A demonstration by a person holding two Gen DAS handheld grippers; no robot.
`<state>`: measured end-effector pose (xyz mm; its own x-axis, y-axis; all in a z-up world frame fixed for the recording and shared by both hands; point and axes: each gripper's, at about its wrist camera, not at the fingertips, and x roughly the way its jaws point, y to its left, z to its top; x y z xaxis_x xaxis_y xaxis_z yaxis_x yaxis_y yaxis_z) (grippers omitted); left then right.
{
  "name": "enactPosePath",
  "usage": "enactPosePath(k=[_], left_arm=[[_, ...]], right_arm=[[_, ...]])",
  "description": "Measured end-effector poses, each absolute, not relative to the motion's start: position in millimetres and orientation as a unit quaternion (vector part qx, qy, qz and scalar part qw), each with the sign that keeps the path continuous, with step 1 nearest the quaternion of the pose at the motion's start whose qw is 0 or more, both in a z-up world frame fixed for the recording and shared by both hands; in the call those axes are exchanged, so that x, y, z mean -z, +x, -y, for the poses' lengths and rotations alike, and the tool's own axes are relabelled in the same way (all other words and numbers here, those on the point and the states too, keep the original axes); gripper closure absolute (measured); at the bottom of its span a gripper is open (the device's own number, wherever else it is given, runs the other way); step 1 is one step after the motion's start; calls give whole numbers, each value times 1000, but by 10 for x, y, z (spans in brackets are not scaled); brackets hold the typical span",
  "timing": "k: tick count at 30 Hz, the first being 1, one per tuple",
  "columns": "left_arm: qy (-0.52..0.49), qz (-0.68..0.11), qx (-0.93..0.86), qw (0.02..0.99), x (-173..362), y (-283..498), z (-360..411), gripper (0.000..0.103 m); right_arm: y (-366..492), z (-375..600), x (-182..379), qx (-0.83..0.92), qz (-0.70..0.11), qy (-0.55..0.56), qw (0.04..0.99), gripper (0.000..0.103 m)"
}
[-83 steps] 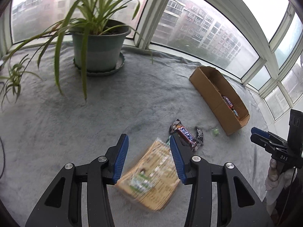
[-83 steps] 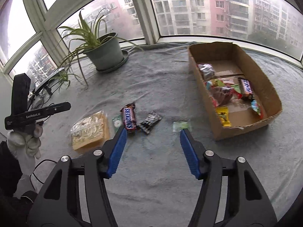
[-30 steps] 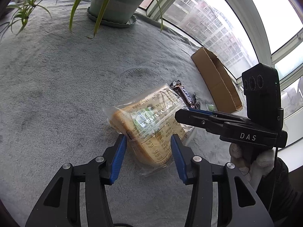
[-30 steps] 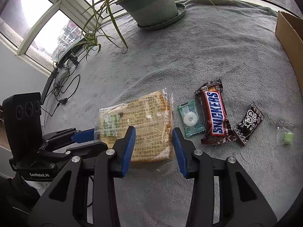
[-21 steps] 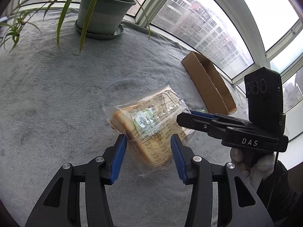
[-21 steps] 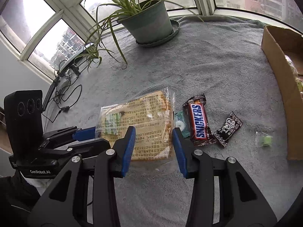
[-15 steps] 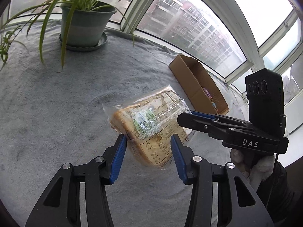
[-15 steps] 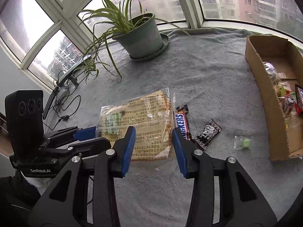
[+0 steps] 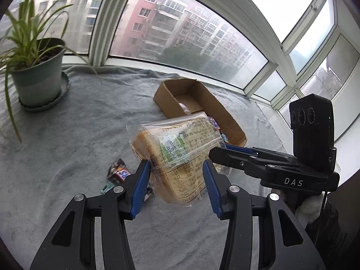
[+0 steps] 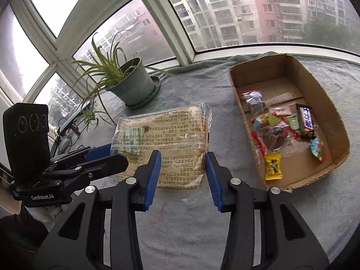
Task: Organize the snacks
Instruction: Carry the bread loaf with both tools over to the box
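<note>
In the cardboard box (image 10: pixel 333 121), small wrapped snacks (image 10: pixel 279 132) lie heaped; beside it, left gripper (image 9: pixel 174 180) and right gripper (image 10: pixel 182 171) both clamp the bagged bread (image 10: pixel 166 139) aloft.

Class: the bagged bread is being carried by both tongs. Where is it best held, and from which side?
Grip the bagged bread across its near end, one of the tongs at each corner, coming from the person's side: the loaf is wide, soft and slippery in its wrap.
</note>
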<state>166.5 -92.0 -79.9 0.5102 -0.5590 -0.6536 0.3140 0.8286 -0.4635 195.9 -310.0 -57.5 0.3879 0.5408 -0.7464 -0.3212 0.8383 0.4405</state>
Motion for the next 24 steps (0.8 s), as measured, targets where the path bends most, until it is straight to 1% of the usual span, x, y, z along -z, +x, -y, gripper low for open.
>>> enactPosePath(k=[8,24], left_arm=[[-113,-411,291,856,670,1954,1475,57],[-65,-419,301,854,793,2387,2257,57]], right_arm=[[2139,3629,495,-224,-474,125,842,60],[2554,4254,741,-173,-483,135,847,60]])
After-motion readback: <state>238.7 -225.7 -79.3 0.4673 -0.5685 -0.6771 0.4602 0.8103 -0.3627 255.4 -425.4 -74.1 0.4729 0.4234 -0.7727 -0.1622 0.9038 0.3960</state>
